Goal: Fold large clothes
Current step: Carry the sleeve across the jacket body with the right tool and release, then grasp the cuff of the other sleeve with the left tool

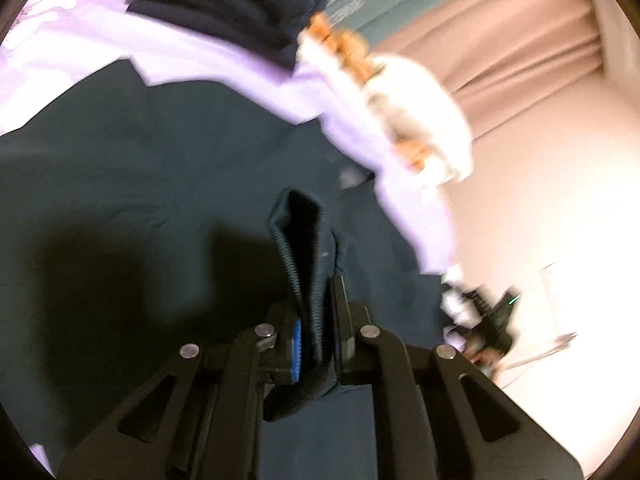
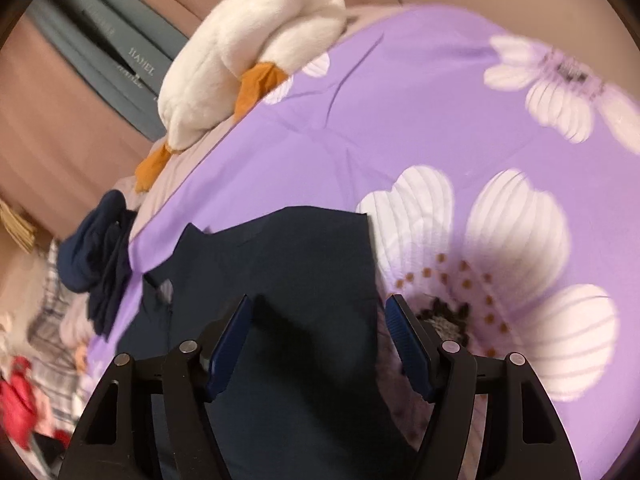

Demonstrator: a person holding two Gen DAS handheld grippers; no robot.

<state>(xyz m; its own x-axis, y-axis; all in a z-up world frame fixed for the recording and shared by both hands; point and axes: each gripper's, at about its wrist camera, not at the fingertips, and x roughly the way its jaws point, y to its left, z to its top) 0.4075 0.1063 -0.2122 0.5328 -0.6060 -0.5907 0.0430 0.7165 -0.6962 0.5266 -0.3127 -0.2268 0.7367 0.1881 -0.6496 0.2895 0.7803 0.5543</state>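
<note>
A large dark navy garment [image 1: 120, 184] lies spread on a purple flowered bedsheet [image 1: 96, 40]. My left gripper [image 1: 316, 320] is shut on a ribbed edge of the garment [image 1: 300, 240], which stands up in a fold between the fingers. In the right wrist view the same garment [image 2: 288, 264] lies flat below my right gripper [image 2: 316, 328], which is open and empty just above the cloth, its blue pads [image 2: 228, 348] wide apart.
A white plush duck [image 2: 248, 56] with orange feet lies at the bed's far edge, also in the left wrist view [image 1: 404, 108]. A pile of dark clothes [image 1: 228, 4] sits on the sheet [image 2: 400, 120]. Pink curtains [image 1: 500, 32] hang behind. Red and plaid items [image 2: 24, 392] lie at left.
</note>
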